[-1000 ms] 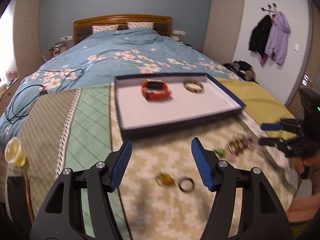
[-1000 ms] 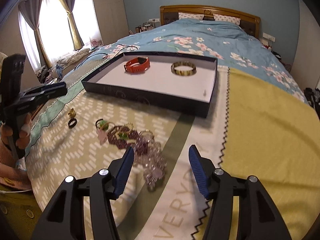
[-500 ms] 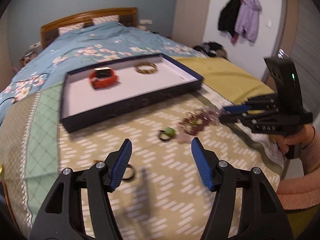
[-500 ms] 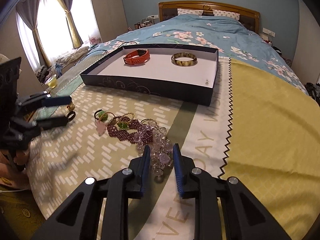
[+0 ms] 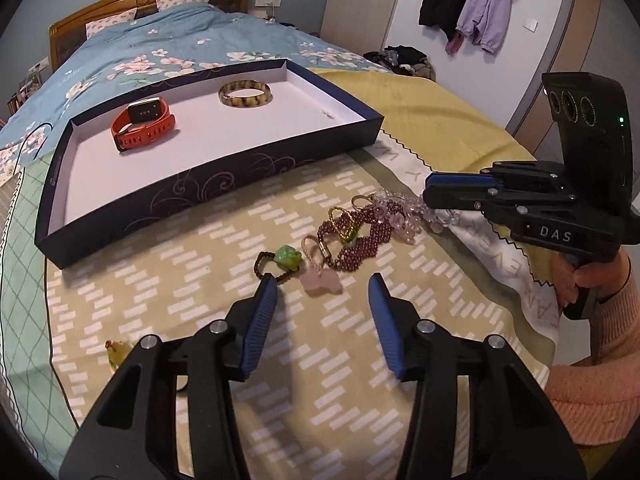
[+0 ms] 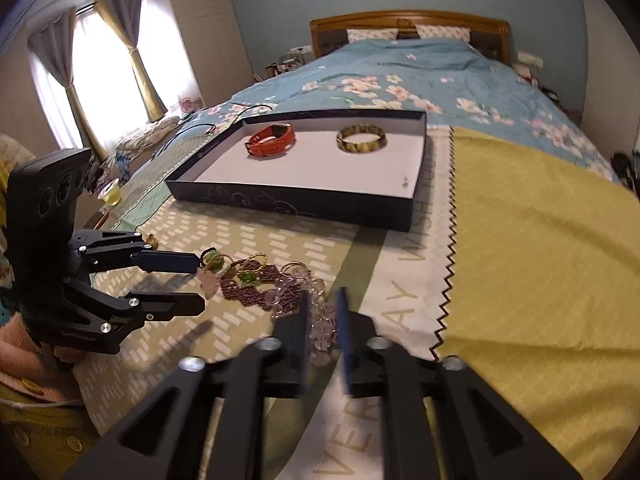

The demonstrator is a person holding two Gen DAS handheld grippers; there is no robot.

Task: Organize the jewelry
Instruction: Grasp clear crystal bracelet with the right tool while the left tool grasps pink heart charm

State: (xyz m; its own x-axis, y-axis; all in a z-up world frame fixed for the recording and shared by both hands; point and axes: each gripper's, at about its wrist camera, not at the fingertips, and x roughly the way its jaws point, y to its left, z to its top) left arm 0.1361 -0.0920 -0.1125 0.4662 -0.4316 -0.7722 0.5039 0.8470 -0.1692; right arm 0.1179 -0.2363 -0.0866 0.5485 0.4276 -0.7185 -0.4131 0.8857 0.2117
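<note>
Left gripper (image 5: 322, 294) swung from rings to pink pendant (image 5: 322, 282) at 12 o'clock; jaws closing, still released. Right gripper (image 6: 323, 316) reopening slightly, clear-bead bracelet (image 6: 322, 330) between jaws, grasp uncertain. Tray (image 5: 208, 194) transfers pending.

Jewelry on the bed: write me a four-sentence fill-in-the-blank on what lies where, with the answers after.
1. The orange watch lies inside the ____.
2. Beside it in the navy tray lies a mottled brown ____.
3. The green charm on its black cord lies ____ the tray, on the bedspread.
4. The right tool has the ____ bead bracelet between its fingers.

Answers: tray; bangle; outside; clear
</note>
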